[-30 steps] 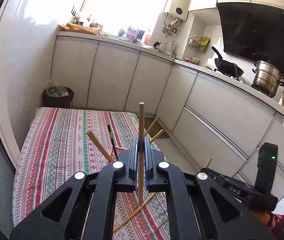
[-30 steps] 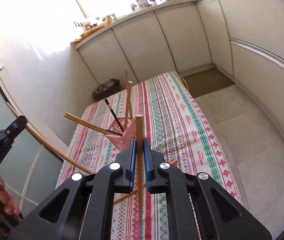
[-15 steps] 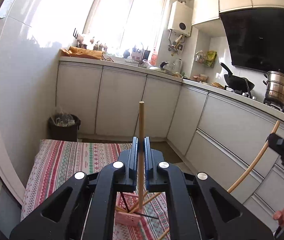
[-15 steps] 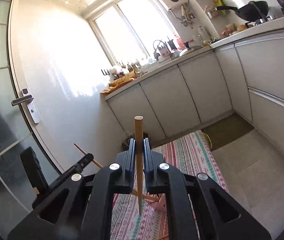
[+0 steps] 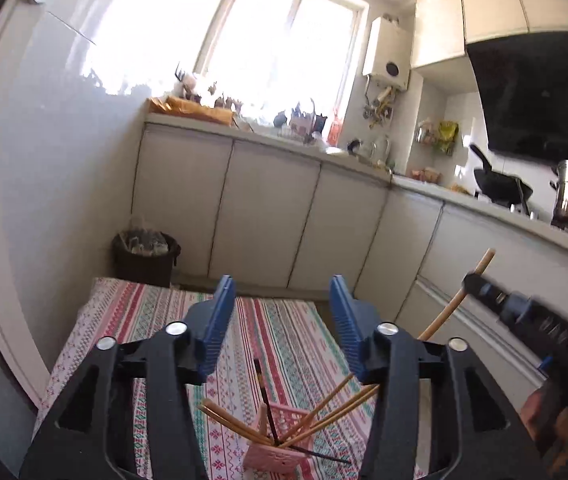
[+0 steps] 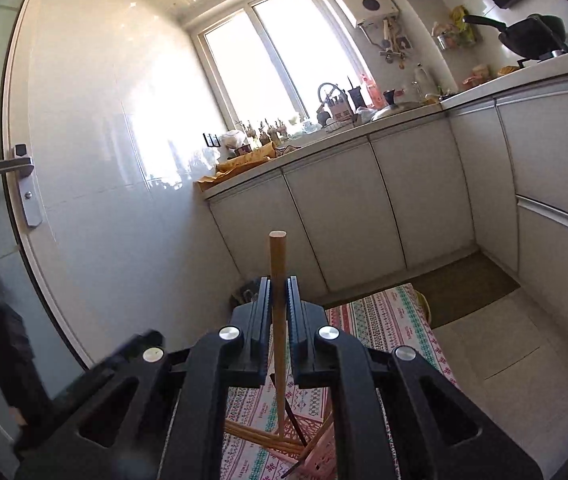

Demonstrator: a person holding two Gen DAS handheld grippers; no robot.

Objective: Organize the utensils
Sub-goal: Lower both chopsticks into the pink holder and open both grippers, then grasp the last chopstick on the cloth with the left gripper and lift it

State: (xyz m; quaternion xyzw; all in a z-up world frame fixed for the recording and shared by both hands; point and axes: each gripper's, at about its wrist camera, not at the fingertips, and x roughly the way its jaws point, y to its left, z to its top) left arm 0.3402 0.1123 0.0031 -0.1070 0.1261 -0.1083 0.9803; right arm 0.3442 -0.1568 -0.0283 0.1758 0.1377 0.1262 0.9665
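The pink basket (image 5: pixel 274 446) stands on the striped tabletop (image 5: pixel 132 328), directly below both grippers. Several wooden chopsticks (image 5: pixel 240 426) and one dark chopstick (image 5: pixel 264 396) already lean inside it, fanned out to both sides, so much of the sorting looks done.

The left gripper (image 5: pixel 282 320) hangs above the basket with its jaws spread wide and nothing between them; its load appears to be delivered. The right gripper (image 6: pixel 278 316) has its jaws pressed onto one wooden chopstick (image 6: pixel 278 280), held upright, thick end up, the thin end pointing down toward the basket's opening. Whether that tip has reached the basket cannot be told.

What seems left is to lower this chopstick in among the others and let it go. The part of the tabletop that shows has no other loose utensils on it, though the grippers hide the near part of it. Behind stand white cabinets (image 5: pixel 268 216) and a dark bin (image 5: pixel 144 256).
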